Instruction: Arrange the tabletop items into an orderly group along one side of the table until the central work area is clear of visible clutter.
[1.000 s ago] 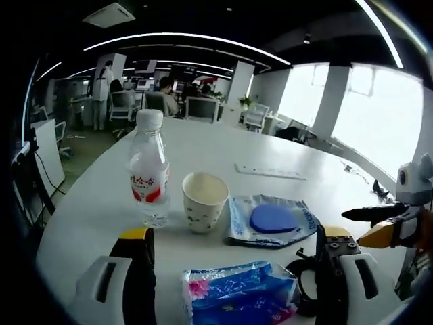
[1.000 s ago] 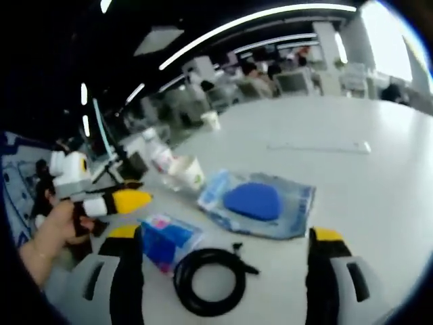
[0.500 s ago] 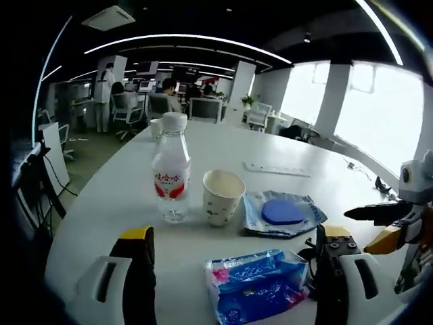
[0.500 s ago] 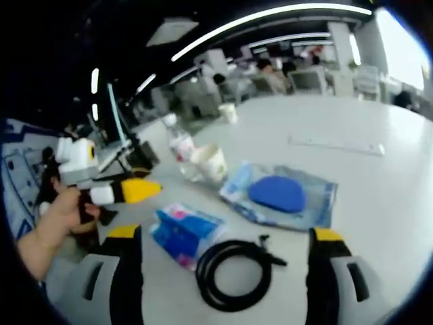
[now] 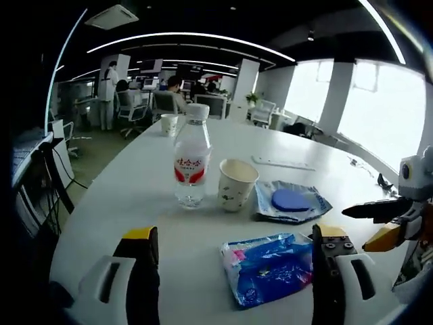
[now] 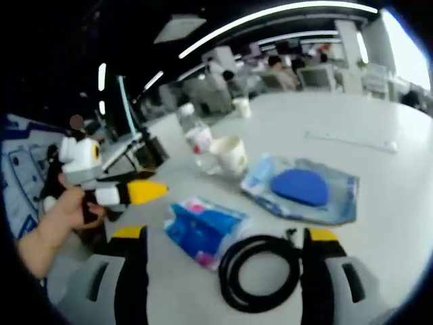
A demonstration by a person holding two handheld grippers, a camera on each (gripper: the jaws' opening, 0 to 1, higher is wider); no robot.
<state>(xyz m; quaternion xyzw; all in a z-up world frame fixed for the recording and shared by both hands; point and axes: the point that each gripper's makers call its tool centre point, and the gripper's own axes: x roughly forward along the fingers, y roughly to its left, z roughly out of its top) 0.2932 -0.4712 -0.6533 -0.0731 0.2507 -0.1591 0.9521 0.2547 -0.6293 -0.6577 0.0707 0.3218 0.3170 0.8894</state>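
A water bottle with a red label stands beside a paper cup on the white round table. Right of them lies a blue sponge in a clear bag. A blue tissue pack lies between the jaws of my left gripper, which is open and holds nothing. My right gripper comes in from the right, open. In the right gripper view, a black cable coil lies between the jaws of the open right gripper, with the tissue pack, sponge bag, cup and bottle beyond it. A hand holds the left gripper.
A clear ruler lies farther back on the table, and a second paper cup stands near the far edge. Office chairs, desks and people fill the room behind. The table's near-left edge curves close to the left gripper.
Both cameras have drawn back from the items, so the bottle, cup and sponge bag look smaller. The items themselves have not moved. Both grippers have stayed open.
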